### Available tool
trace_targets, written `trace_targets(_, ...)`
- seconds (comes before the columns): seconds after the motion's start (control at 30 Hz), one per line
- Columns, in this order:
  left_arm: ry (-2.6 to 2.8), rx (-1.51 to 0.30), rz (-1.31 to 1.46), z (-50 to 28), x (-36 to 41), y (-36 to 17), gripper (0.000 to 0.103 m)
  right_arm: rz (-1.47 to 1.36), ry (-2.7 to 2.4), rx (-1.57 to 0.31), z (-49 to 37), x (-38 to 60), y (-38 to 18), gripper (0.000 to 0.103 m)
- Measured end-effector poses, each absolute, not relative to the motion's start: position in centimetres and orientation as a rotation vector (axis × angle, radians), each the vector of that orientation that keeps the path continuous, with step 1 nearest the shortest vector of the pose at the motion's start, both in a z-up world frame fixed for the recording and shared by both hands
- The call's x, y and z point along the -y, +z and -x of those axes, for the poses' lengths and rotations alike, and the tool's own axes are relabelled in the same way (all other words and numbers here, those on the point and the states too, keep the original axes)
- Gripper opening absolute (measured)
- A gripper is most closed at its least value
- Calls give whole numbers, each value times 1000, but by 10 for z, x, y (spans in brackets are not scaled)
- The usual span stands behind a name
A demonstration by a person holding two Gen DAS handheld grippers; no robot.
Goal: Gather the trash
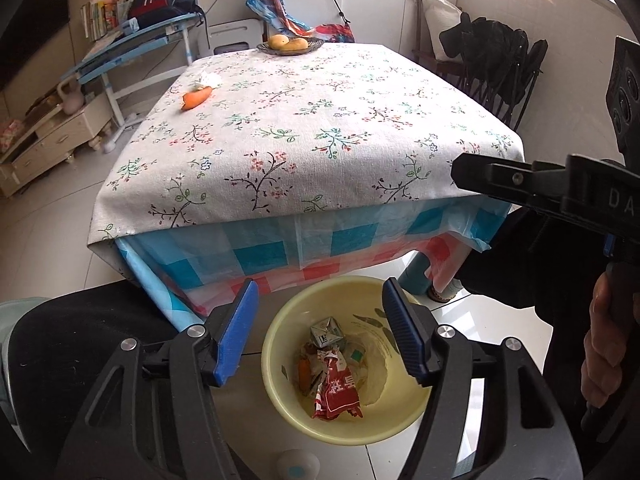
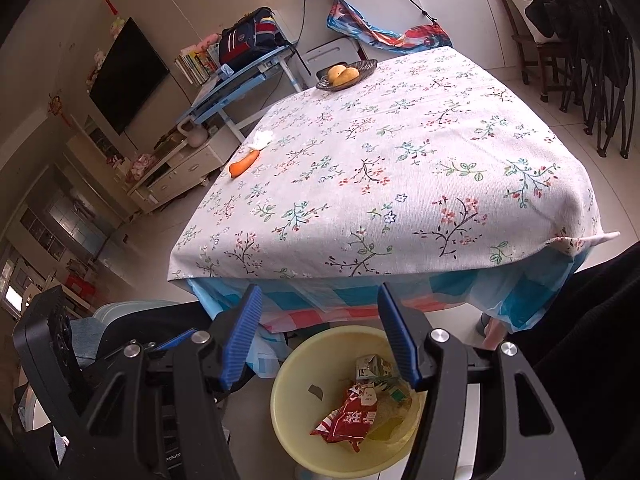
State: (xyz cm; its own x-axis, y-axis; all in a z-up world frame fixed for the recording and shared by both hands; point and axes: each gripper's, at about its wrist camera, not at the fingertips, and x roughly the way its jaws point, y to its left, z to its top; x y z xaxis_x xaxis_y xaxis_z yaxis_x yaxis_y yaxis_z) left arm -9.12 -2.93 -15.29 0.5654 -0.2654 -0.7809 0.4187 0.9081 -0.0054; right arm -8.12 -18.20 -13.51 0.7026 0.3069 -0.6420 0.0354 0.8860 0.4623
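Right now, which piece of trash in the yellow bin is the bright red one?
The crinkled snack wrapper with white lettering; the folded little carton beside it in the bin is pale.

A table draped in a floral cloth over a blue-and-red checked plastic sheet carries a carrot near its left edge, with a crumpled white tissue just beyond it. At the far edge sits a dark dish holding yellow fruit. On the tiled floor before the table stands a yellow bin filled with wrappers and a small carton.
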Motion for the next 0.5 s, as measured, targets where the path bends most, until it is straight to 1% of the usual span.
trace_targets(0.23, -351, -839, -165, 90, 21, -147, 67, -465, 156, -783, 82, 182, -135, 62)
trace_targets(0.5, -258, -751, -126, 87, 6, -134, 72, -444, 154, -781, 81, 180, -134, 63)
